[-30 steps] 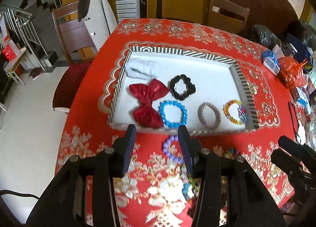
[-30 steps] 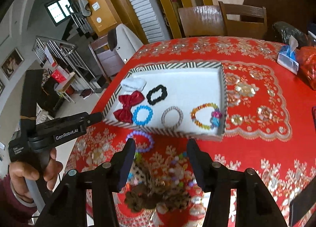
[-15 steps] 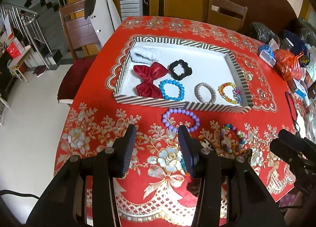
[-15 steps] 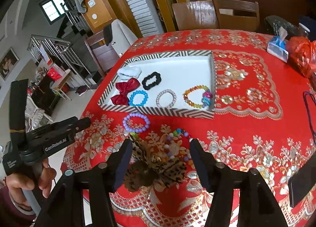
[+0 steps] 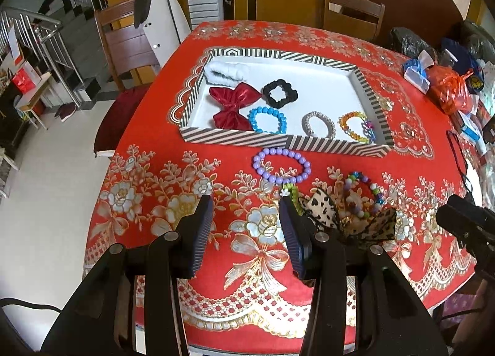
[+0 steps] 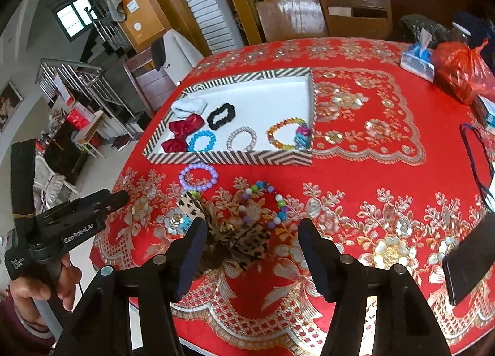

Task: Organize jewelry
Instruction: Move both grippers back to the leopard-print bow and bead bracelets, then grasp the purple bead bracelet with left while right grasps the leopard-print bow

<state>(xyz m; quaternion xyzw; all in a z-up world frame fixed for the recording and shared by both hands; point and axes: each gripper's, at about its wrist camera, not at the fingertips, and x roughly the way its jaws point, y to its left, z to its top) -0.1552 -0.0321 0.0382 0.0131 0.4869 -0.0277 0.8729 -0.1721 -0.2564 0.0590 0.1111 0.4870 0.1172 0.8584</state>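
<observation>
A striped tray (image 5: 278, 141) (image 6: 229, 158) on the red tablecloth holds a white scrunchie (image 5: 225, 72), a red bow (image 5: 233, 104), a black scrunchie (image 5: 280, 93), a blue bead bracelet (image 5: 267, 119), a silver bracelet (image 5: 318, 124) and an amber bracelet (image 5: 355, 127). In front of the tray lie a purple bead bracelet (image 5: 281, 165) (image 6: 198, 177), a multicolour bead bracelet (image 5: 365, 192) (image 6: 263, 204) and a leopard-print bow (image 5: 346, 216) (image 6: 229, 238). My left gripper (image 5: 246, 226) is open and empty, left of the bow. My right gripper (image 6: 252, 247) is open and empty, above the bow.
A tissue pack (image 6: 416, 60), a red plastic bag (image 6: 461, 71) and other clutter sit at the table's right side. A black cord (image 6: 476, 167) and a dark phone (image 6: 467, 263) lie at the right edge. Chairs (image 5: 133, 43) stand around the table.
Both grippers have pulled back and up from the tray toward the table's near edge. The loose bracelets and leopard bow have come fully into view. Both stay open.
</observation>
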